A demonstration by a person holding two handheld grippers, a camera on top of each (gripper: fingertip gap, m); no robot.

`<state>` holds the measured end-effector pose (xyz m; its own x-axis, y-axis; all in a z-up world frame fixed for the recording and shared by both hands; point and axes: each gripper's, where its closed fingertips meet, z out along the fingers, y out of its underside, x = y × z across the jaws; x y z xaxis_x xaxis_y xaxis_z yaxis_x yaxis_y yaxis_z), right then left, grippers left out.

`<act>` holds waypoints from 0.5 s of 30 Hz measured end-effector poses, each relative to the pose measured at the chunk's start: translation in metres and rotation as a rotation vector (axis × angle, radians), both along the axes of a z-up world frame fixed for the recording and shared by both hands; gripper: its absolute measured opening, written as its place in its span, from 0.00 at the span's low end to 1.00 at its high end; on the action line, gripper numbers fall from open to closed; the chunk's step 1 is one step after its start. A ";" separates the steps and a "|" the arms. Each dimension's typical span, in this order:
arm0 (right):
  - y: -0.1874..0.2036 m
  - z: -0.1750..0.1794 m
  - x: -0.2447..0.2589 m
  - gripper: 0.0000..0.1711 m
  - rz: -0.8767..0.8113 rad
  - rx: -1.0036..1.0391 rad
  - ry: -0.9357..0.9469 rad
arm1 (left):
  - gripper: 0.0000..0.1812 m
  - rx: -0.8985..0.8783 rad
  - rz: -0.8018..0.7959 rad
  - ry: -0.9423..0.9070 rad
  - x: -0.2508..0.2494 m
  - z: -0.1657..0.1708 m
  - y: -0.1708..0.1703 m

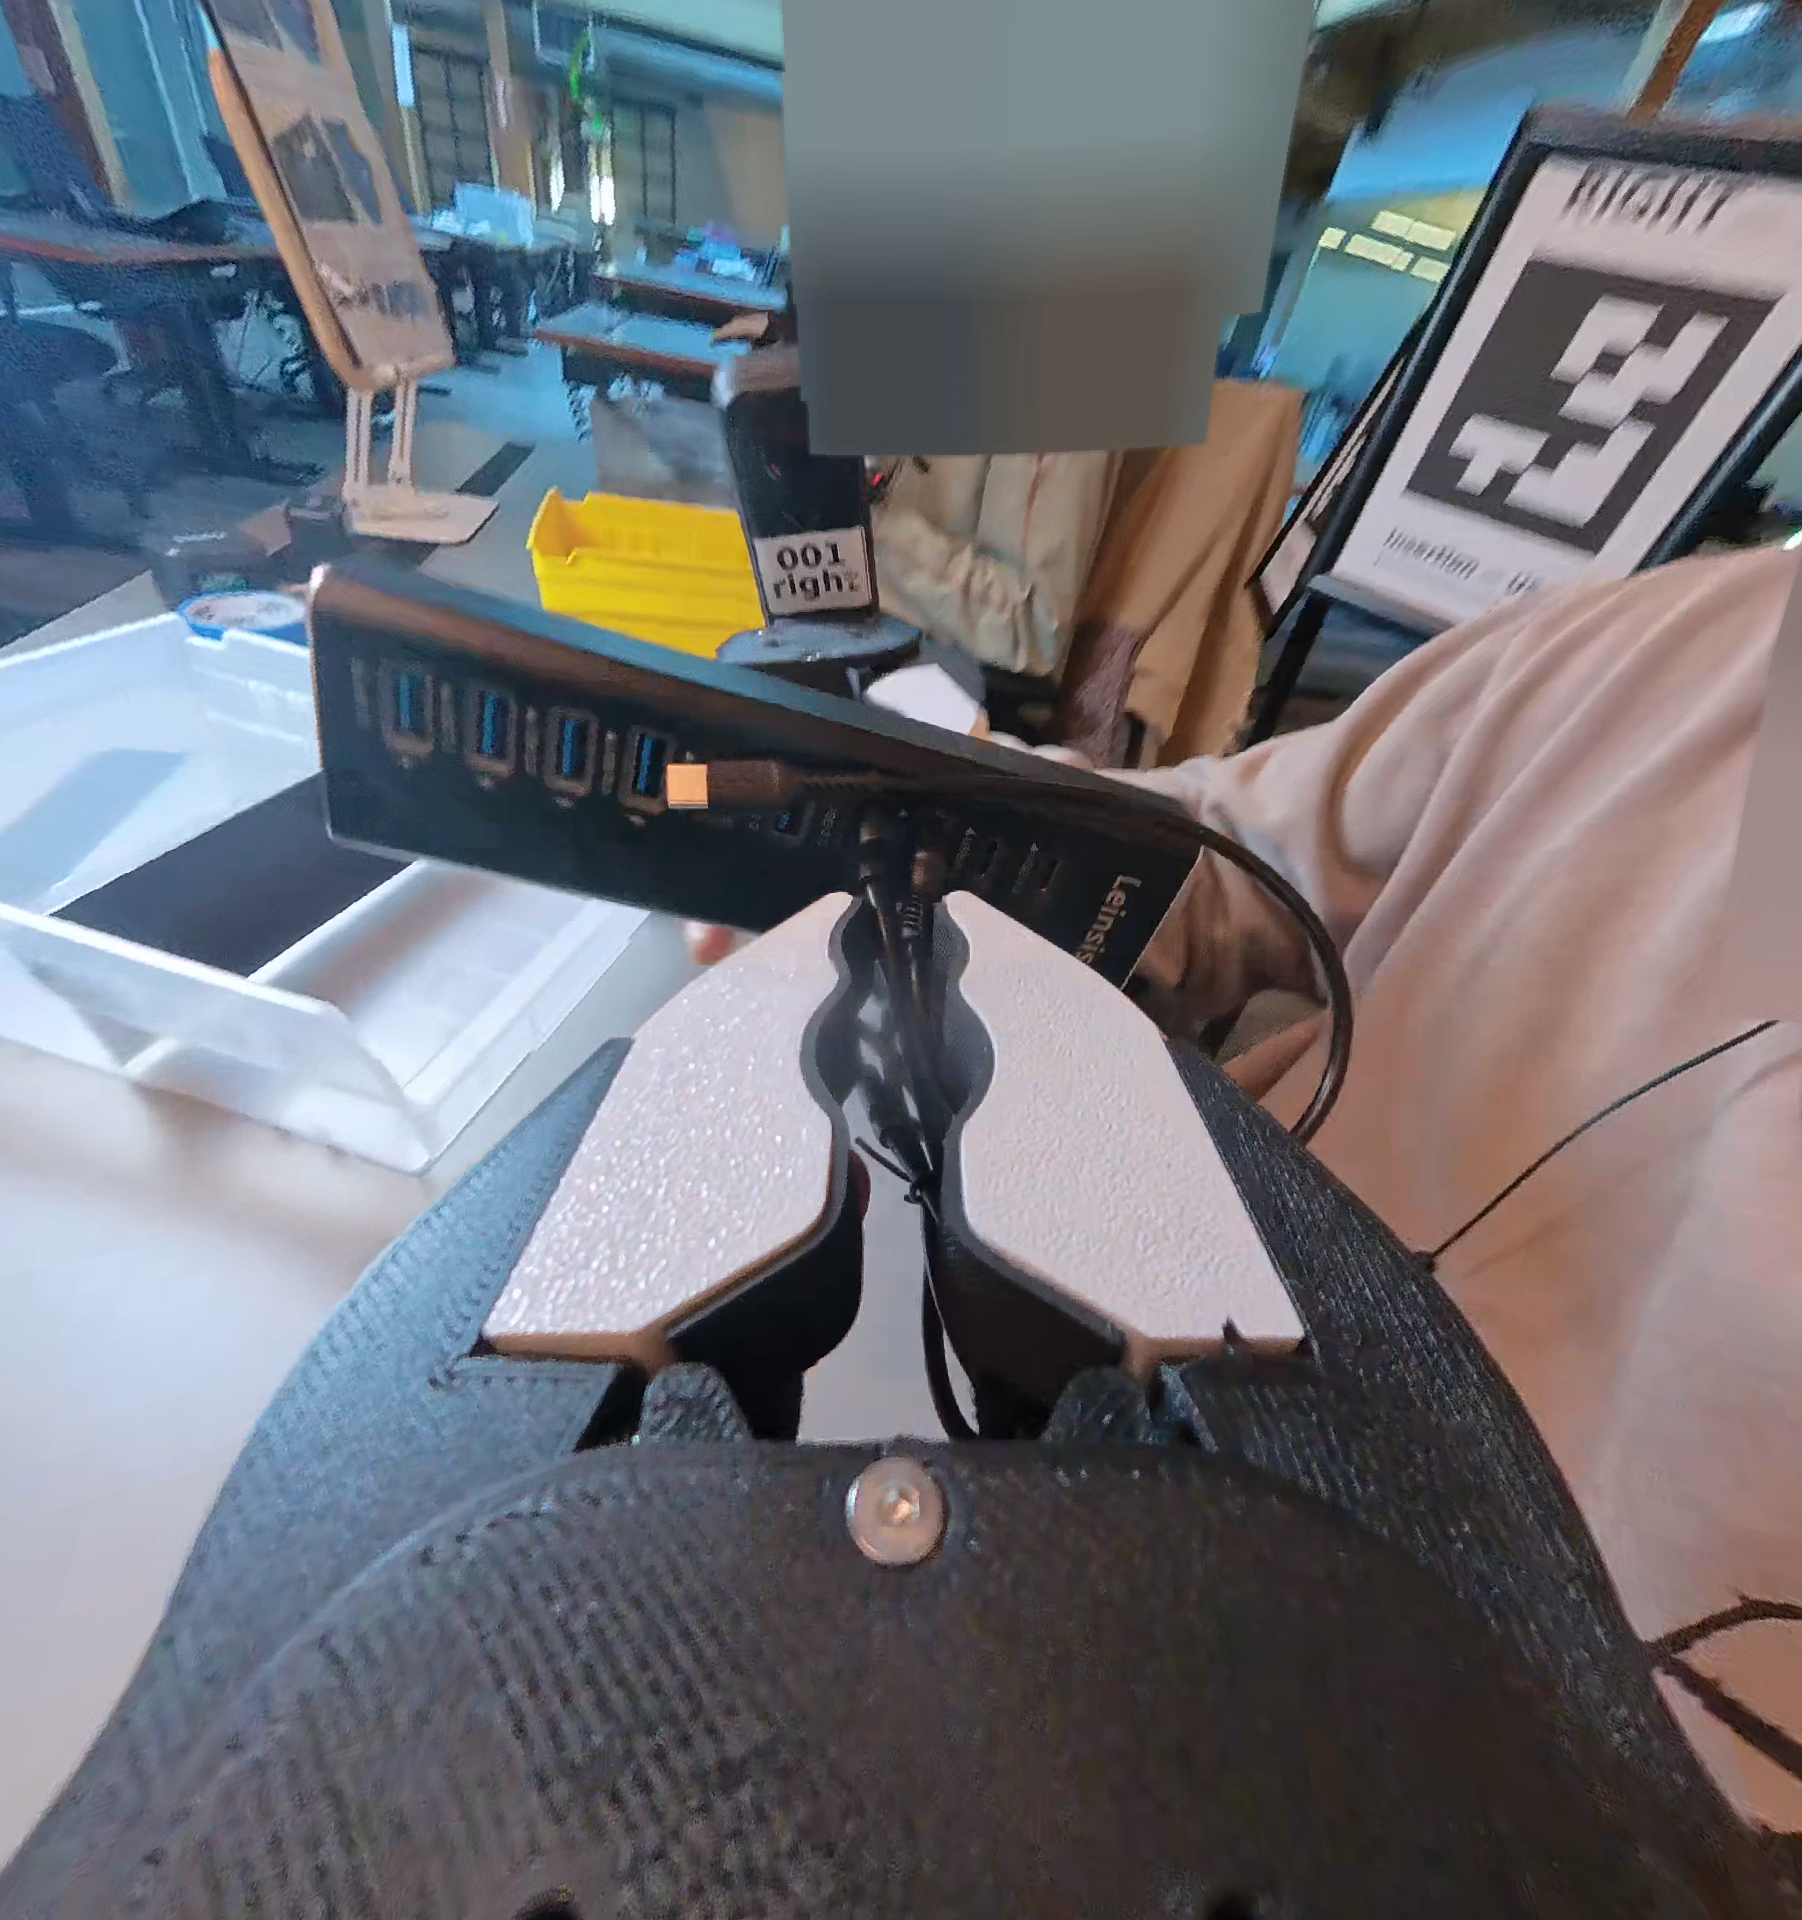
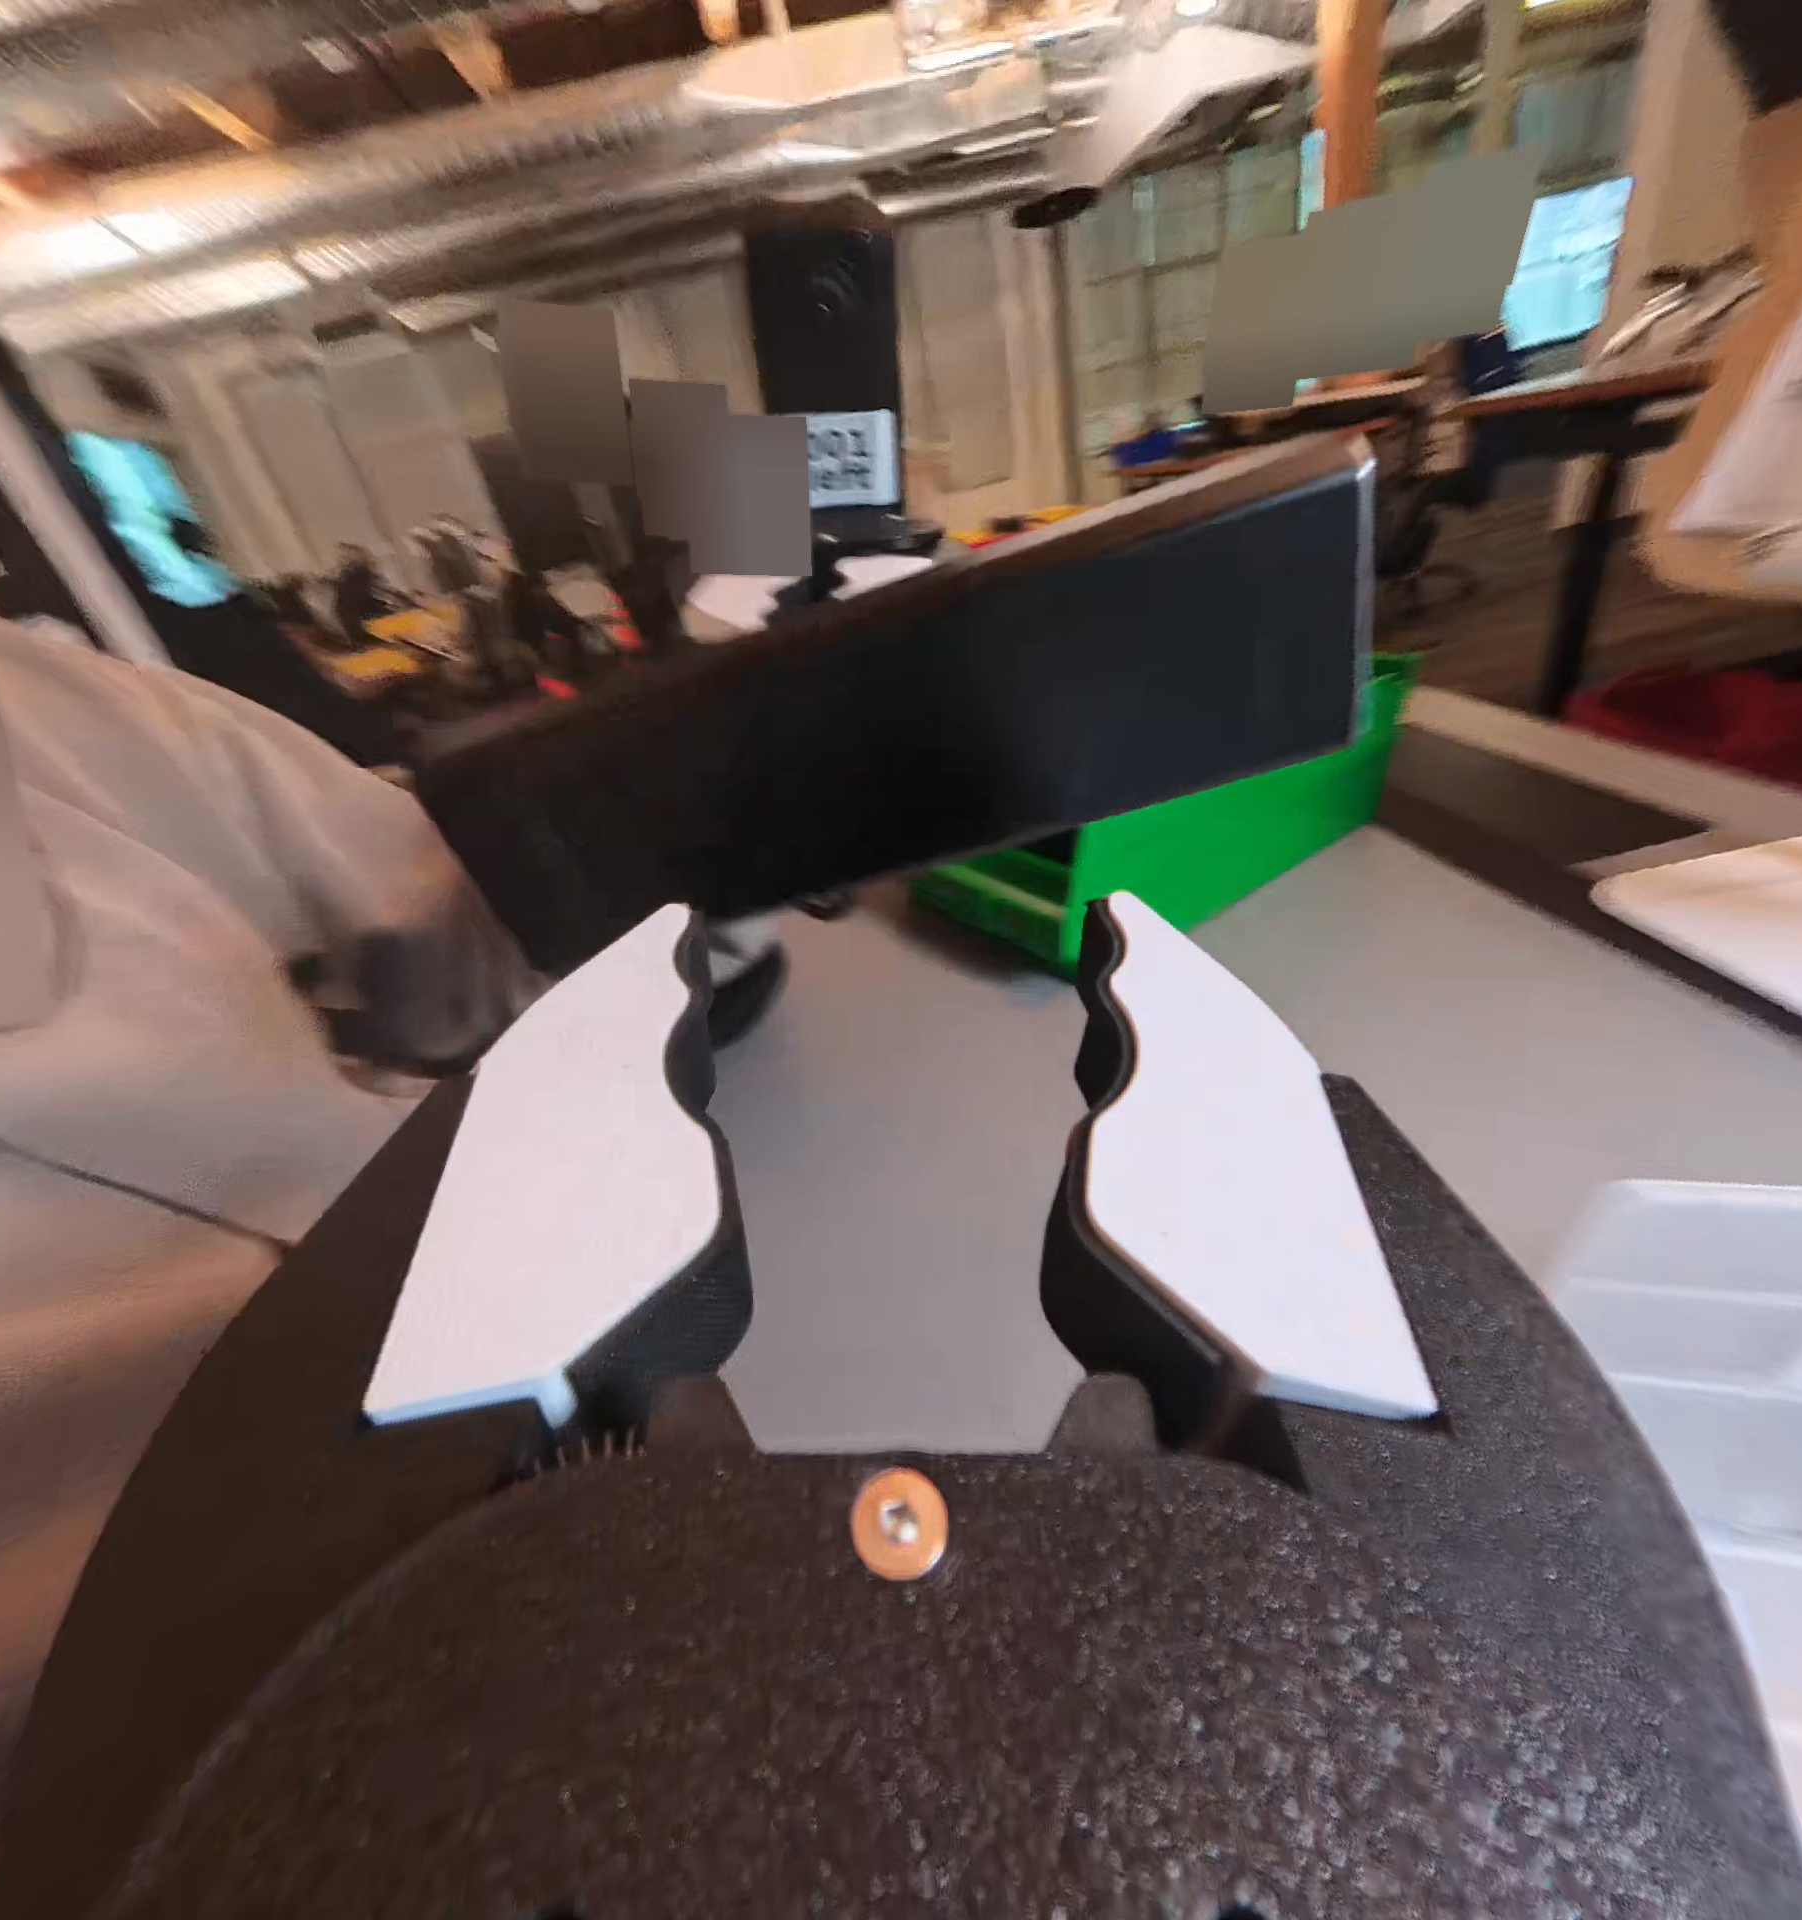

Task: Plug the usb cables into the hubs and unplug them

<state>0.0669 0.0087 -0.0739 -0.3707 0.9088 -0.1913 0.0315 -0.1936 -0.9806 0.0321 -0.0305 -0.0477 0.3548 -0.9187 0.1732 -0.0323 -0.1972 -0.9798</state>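
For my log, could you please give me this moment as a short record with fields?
hub: black hub, off the table, tilted, blue ports facing the left camera
left gripper: fingers closed on black cables below the hub
loose plug: metal-tipped plug in front of the ports, not inserted
right gripper: open, empty, just below the hub
bins: yellow bin, green bin

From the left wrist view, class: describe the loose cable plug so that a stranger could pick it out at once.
Find the long black USB hub held tilted above the white table. A thin black cable curves along its port face. The loose plug is that cable's pale metal tip, lying across the face beside the blue ports, the only bright piece there.
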 end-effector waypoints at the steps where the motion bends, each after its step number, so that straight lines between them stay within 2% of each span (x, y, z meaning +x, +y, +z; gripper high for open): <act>1: 0.009 -0.004 -0.002 0.41 -0.101 0.122 0.000 | 0.06 -0.005 -0.009 -0.027 -0.001 0.004 -0.002; 4: 0.028 -0.009 -0.009 0.46 -0.398 0.594 0.028 | 0.06 -0.020 -0.015 -0.051 -0.001 0.007 -0.002; 7: 0.022 -0.017 -0.018 0.54 -0.515 0.954 0.004 | 0.06 -0.074 -0.007 -0.059 0.003 0.000 0.002; 10: 0.014 -0.011 -0.022 0.56 -0.602 1.218 0.074 | 0.06 -0.166 -0.001 -0.066 0.008 -0.011 0.007; 13: 0.002 -0.019 -0.030 0.53 -0.585 1.365 0.092 | 0.06 -0.272 -0.002 -0.083 0.016 -0.027 0.013; 14: 0.001 -0.019 -0.032 0.50 -0.610 1.374 0.106 | 0.06 -0.311 -0.011 -0.089 0.020 -0.033 0.013; 15: 0.003 -0.022 -0.031 0.42 -0.609 1.387 0.101 | 0.06 -0.341 -0.019 -0.092 0.023 -0.038 0.013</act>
<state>0.0362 0.0115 -0.0955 0.1574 0.3580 0.9204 0.2129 0.8978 -0.3856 0.0552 -0.0171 -0.0853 0.3068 -0.8090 0.5014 0.0465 -0.5134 -0.8569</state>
